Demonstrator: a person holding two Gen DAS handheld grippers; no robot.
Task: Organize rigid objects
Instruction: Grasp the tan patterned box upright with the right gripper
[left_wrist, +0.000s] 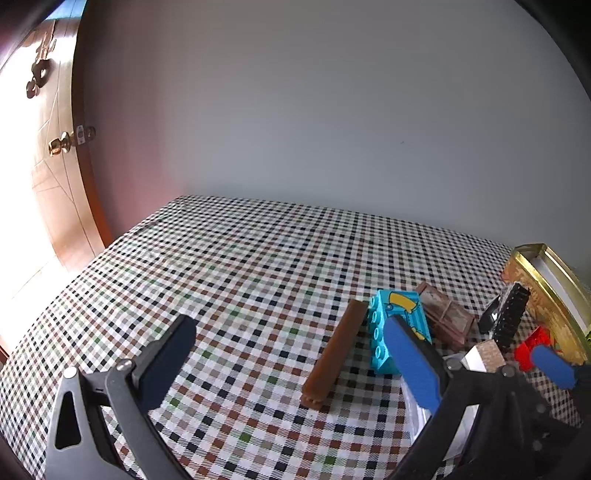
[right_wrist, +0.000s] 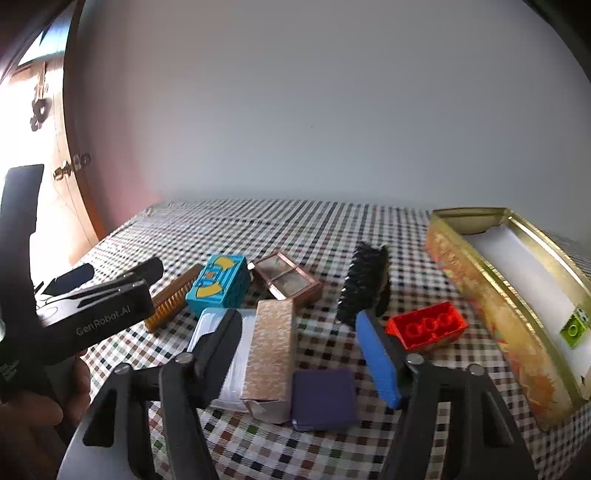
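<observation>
Fingers of the right gripper (right_wrist: 303, 354) stand spread over a gold patterned box (right_wrist: 271, 360) on the checked table (right_wrist: 258, 229), pinching nothing, while the left gripper (left_wrist: 291, 354) spreads its fingers empty near a brown brush (left_wrist: 336, 354) and turquoise block (left_wrist: 399, 325).

Left gripper (left_wrist: 291, 347): black frame, 2 fingers w/ blue pads (left_wrist: 413, 363), silver screws (left_wrist: 123, 364). Right gripper (right_wrist: 301, 349): same build. White "GenRobot.AI" lettering (right_wrist: 103, 320) on left unit's black body.
</observation>
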